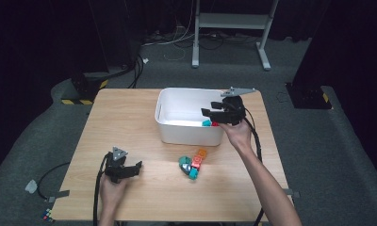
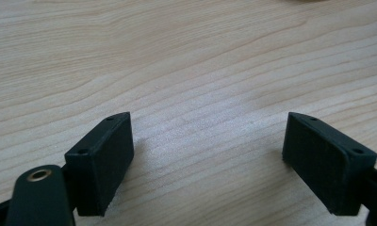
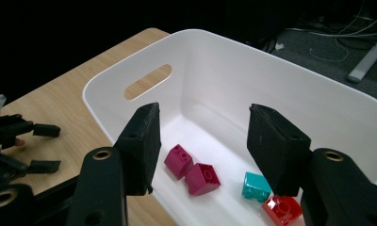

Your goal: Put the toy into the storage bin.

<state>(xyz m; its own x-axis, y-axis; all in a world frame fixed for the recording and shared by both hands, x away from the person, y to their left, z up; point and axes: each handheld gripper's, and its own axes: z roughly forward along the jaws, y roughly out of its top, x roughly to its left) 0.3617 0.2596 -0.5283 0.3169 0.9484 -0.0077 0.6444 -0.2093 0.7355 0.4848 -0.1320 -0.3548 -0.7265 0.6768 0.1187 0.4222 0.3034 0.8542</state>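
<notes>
Fingers of the right gripper (image 1: 214,109) hang spread and empty over the white bin (image 1: 177,134), the loose bricks (image 1: 193,164) on the tabletop (image 1: 125,122) lying toward six o'clock, nearer this hand than the spread left gripper (image 1: 135,168).

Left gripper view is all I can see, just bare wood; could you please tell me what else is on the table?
Observer: A white bin stands at the far side of the table, with a small cluster of toy bricks lying in front of it.
Operator: Thank you; is anything in the bin?
Observer: Two magenta bricks, a teal brick and a red brick.
Operator: And the right tongs?
Observer: The right tongs hang open above the bin, holding nothing.
</notes>
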